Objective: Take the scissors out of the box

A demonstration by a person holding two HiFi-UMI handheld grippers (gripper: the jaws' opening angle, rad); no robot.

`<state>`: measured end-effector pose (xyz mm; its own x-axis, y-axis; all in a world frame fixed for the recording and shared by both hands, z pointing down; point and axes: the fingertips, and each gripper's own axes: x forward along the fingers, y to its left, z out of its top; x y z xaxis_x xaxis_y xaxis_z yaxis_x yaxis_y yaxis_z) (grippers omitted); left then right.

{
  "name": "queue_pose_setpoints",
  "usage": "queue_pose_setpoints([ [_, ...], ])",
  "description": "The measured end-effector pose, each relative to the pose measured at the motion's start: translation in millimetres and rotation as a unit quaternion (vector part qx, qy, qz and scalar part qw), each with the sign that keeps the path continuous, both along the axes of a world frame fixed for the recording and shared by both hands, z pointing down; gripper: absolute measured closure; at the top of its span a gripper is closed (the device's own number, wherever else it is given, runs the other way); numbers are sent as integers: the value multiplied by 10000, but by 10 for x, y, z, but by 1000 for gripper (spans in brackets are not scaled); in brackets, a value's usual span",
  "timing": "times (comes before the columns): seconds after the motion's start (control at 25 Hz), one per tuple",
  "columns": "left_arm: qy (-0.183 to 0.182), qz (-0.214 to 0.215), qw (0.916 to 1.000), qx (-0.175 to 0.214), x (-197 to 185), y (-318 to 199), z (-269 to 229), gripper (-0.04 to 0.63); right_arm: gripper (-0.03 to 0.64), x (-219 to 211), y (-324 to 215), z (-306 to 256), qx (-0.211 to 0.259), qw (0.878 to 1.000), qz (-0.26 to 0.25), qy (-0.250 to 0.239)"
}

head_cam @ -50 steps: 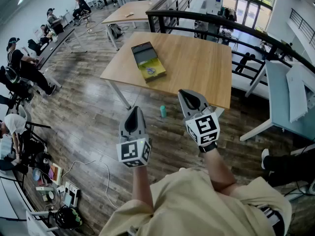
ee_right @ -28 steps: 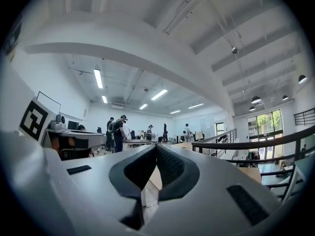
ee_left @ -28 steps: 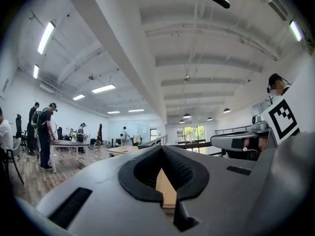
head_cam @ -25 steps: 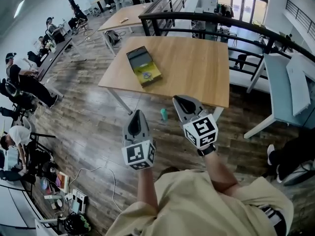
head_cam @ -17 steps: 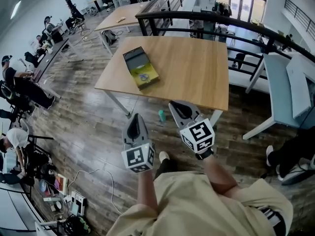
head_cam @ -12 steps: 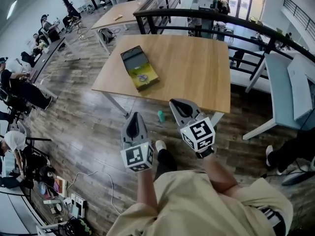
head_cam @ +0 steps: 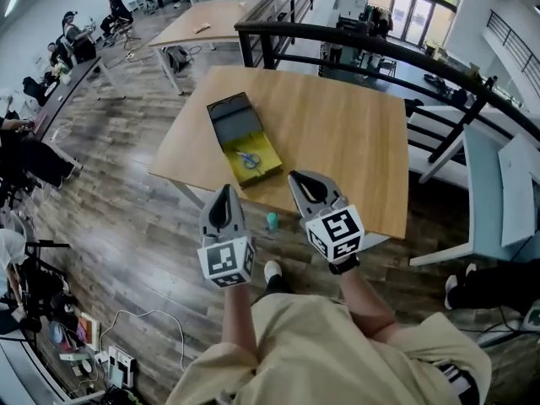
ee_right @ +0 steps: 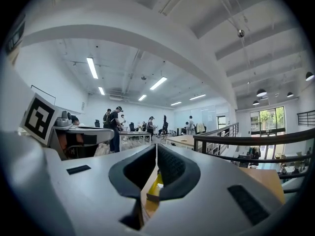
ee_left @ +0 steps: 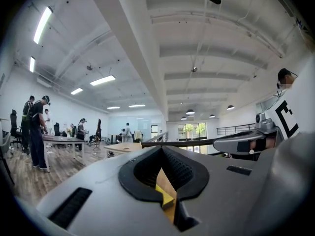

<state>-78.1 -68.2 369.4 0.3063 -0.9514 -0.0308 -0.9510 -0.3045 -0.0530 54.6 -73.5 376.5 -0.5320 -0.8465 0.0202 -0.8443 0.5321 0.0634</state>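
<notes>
An open box (head_cam: pixel 244 137) with a dark lid and a yellow tray lies on the wooden table (head_cam: pixel 337 133), near its left front corner. The scissors (head_cam: pixel 247 159) lie in the yellow tray. Both grippers are held level over the floor just short of the table's front edge. My left gripper (head_cam: pixel 225 190) is shut and empty, its tip pointing at the box's near end. My right gripper (head_cam: pixel 298 177) is shut and empty, to the right of the box. Through each gripper's jaw gap a yellow part of the box (ee_left: pixel 165 197) (ee_right: pixel 154 187) shows.
A small teal object (head_cam: pixel 272 221) stands on the wood floor under the table's edge. A black railing (head_cam: pixel 354 39) runs behind the table. White tables (head_cam: pixel 506 175) stand at the right. People sit at desks (head_cam: pixel 51 57) on the far left; cables (head_cam: pixel 126 319) lie on the floor.
The person has walked toward the table. Both grippers have come forward with it and now sit just short of its front edge, much closer to the box. Jaws unchanged.
</notes>
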Motion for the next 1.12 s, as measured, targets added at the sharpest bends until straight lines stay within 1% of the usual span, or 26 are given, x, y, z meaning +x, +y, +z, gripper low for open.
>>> queue_pose_setpoints([
  [0.16, 18, 115, 9999, -22, -171, -668, -82, 584, 603, -219, -626, -31, -93, 9999, 25, 35],
  [0.28, 53, 108, 9999, -69, -319, -1130, -45, 584, 603, -420, -1084, 18, -160, 9998, -13, 64],
  [0.48, 154, 201, 9995, -179, -569, -1692, 106, 584, 601, -768, -1661, 144, -329, 9992, -150, 148],
  [0.64, 202, 268, 9989, -332, -668, -2012, 280, 584, 601, -956, -1979, 320, -553, 9976, -285, 297],
  [0.72, 210, 274, 9984, -438, -668, -2117, 378, 584, 603, -980, -2068, 439, -690, 9964, -306, 384],
  [0.8, 199, 295, 9978, -566, -631, -2194, 472, 584, 601, -961, -2129, 585, -926, 9941, -310, 463],
  [0.96, 215, 302, 9962, -794, -590, -2349, 701, 584, 601, -975, -2273, 950, -1398, 9869, -456, 665],
  [1.12, 274, 322, 9947, -939, -569, -2533, 910, 584, 601, -1033, -2447, 1383, -1838, 9760, -680, 952],
])
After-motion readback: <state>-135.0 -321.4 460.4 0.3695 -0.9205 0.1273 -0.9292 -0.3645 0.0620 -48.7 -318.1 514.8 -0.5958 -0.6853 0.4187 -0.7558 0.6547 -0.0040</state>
